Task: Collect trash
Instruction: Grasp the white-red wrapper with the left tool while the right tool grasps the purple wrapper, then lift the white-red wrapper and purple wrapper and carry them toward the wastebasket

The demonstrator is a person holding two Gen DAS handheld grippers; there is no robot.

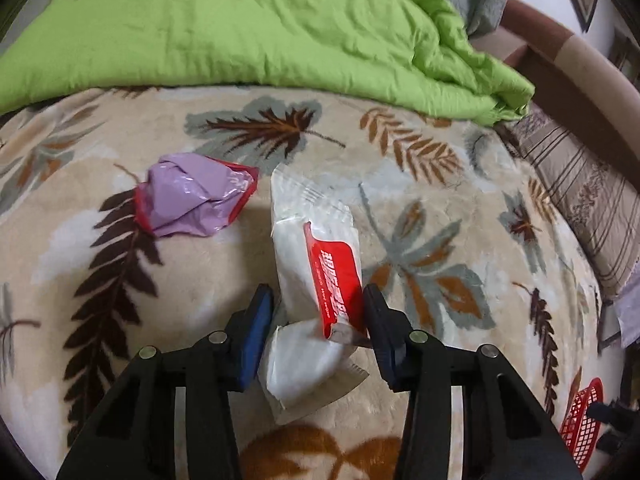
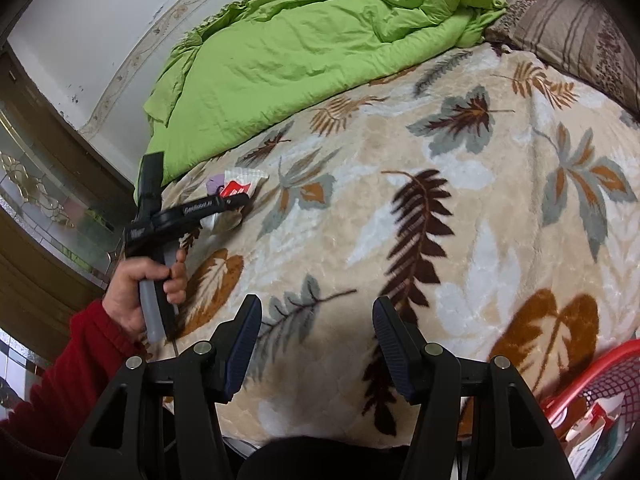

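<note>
Spread across the bed (image 1: 192, 312) lies a cream blanket printed with brown, grey and orange leaves, and a rumpled green quilt (image 1: 256, 28) is heaped at its far end. On the blanket, the left claw (image 1: 318, 312) straddles a white wet-wipe packet (image 1: 304, 256) with a red label; its blue pads sit right against the packet's sides, clamped on it. Just beside the packet, to its left, rests a crumpled lilac wrapper (image 1: 192, 196) with red edges. The right claw (image 2: 316, 340) hangs over bare blanket, jaws apart and holding nothing. A red mesh basket (image 2: 608, 376) sits at the bed's near right edge with some packaging inside. A hand (image 2: 140, 284) in a red sleeve grips the left tool's handle.
</note>
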